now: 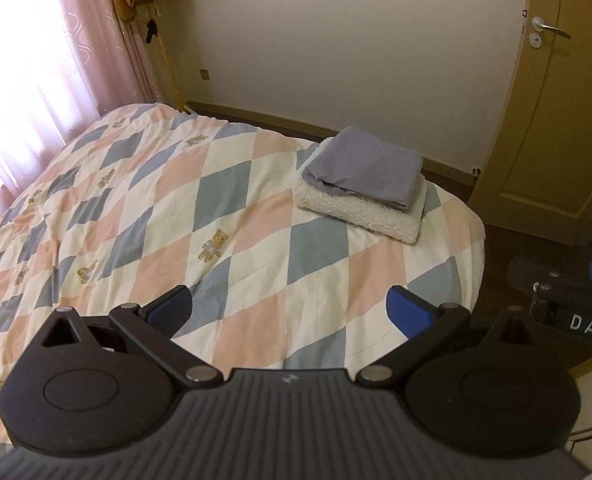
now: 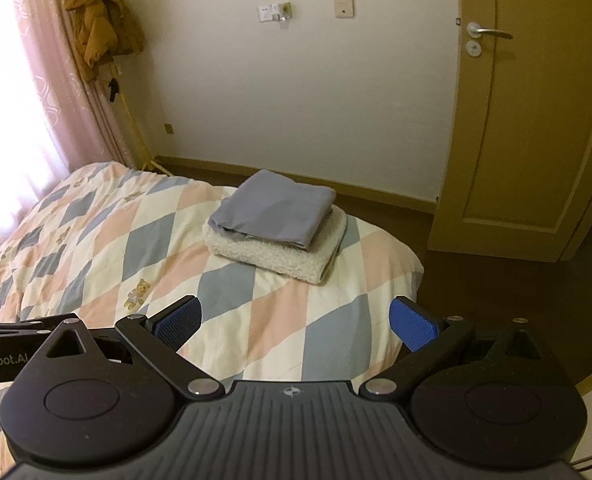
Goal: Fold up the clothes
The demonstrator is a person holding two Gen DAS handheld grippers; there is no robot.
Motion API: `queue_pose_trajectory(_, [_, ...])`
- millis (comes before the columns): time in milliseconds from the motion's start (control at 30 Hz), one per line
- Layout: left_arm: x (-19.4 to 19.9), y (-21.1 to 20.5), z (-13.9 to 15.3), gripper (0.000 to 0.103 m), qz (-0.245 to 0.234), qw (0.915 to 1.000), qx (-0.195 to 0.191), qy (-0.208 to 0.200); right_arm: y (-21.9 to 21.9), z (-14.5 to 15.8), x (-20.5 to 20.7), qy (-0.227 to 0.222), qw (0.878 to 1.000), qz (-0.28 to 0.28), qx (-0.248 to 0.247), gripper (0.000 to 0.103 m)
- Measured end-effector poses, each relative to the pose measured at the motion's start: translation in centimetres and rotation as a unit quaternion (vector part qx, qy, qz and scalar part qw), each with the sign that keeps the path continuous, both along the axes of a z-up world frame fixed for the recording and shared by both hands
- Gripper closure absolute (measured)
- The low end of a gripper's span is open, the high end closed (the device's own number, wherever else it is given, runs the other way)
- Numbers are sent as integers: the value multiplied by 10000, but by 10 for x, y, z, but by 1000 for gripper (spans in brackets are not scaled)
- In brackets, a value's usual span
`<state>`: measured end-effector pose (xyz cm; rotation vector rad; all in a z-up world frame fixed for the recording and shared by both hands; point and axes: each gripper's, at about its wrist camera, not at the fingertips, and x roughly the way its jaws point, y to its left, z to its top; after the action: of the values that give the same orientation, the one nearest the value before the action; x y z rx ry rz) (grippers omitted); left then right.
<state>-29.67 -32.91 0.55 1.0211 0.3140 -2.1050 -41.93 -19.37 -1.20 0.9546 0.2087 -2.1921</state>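
Left wrist view shows the left gripper (image 1: 289, 312) held above the bed (image 1: 143, 216), with its two blue fingers wide apart and nothing between them. The bed has a quilt with a pattern of pink, grey-blue and white diamonds and small bears. Near the far right corner of the bed lies a stack of folded clothes: a grey folded garment (image 1: 366, 166) rests on top of a white fluffy folded piece (image 1: 360, 212). Both are well apart from the gripper. At the right edge of this view a part of the right gripper (image 1: 564, 308) is visible beside the bed.

From the right wrist view, the right gripper (image 2: 296, 322) is also above the near edge of the bed (image 2: 95, 240), its blue fingers spread apart and holding nothing. The grey folded garment (image 2: 275, 208) on the white fluffy folded piece (image 2: 279, 256) lies ahead of it. Behind the bed there are a pale wall, a door (image 2: 528, 120) on the right, a pink curtain (image 2: 43, 80) on the left and a brown jacket (image 2: 99, 20) hanging near the curtain.
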Motion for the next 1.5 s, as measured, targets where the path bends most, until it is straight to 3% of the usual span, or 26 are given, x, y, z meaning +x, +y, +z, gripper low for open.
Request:
queue_pose_trajectory(567, [-36, -14, -3, 1, 37, 9999, 33, -149, -11, 1, -29, -29, 9998, 161, 107, 0])
queue_pose_trajectory(1500, [-155, -89, -37, 1, 29, 9983, 456, -371, -81, -29, -144, -285, 9974, 366, 552, 0])
